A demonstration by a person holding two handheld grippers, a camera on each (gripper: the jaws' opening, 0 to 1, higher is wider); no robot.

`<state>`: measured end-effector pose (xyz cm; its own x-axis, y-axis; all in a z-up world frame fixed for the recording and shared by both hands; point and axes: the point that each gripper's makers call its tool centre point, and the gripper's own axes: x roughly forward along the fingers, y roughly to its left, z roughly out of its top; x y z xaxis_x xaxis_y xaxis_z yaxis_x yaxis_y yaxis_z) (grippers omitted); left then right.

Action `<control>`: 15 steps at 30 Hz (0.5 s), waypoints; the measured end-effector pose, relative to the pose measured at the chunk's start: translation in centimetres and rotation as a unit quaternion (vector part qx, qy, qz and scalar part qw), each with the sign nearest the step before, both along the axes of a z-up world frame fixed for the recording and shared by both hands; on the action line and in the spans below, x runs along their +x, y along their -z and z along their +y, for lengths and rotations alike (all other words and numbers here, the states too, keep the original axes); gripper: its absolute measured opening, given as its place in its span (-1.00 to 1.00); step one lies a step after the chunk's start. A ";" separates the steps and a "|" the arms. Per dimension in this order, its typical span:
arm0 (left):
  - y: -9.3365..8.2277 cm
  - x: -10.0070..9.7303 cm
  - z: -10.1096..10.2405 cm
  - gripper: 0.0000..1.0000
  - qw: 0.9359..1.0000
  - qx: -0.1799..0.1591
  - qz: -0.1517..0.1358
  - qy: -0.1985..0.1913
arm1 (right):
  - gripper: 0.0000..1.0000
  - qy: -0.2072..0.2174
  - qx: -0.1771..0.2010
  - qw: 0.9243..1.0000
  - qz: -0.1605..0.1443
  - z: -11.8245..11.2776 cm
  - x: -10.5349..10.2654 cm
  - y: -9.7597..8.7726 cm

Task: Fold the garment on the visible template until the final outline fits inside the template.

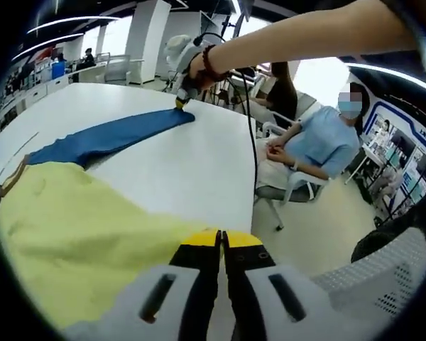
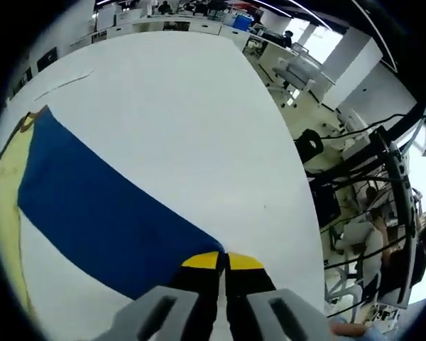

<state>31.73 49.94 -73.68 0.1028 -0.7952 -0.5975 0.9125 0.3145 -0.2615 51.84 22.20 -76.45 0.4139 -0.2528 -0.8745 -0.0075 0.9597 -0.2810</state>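
In the left gripper view, the left gripper (image 1: 221,245) has its yellow-tipped jaws pressed together right at the near edge of the yellow body of the garment (image 1: 78,234). Looks to me like they're pinching the hem, though the actual bite is hidden under the tips. The garment lies spread on the white table (image 1: 192,163), with its blue sleeve (image 1: 113,136) stretched out away from the camera. At the far end of that sleeve the right gripper (image 1: 181,99) is down on the cuff, with a hand (image 1: 202,65) and bare forearm behind it. A person in a light blue top (image 1: 325,138) sits on a chair just beside the table.

In the right gripper view, the jaws of the right gripper (image 2: 222,261) are closed on the end of the blue sleeve (image 2: 99,213), which runs back to the yellow part at the left edge. There's a thin line (image 2: 64,82) on the table farther off. Could be the template edge, can't say for sure.

What could go wrong: both grips sit at the very edge of the cloth, so a quick pull could slip one free. Lifting the sleeve across too fast might drag the body out of position, or leave a bunched fold that sticks out past the outline.
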 end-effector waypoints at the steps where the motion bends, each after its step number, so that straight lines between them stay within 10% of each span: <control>1: -0.1 0.0 0.0 -1.00 1.000 -0.003 -0.002 0.000 | -1.00 0.001 0.000 1.000 0.000 0.0 0.0 0.0; 15: -2.5 4.7 3.0 -0.21 0.996 -0.018 -0.041 -0.079 | -0.22 -0.009 0.100 0.993 -0.059 5.9 2.3 -0.9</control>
<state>36.39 52.95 -71.19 0.2759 -0.7863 -0.5528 0.8713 0.4475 -0.2016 54.15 28.14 -75.59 0.5200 -0.0694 -0.8514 -0.0043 0.9965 -0.0838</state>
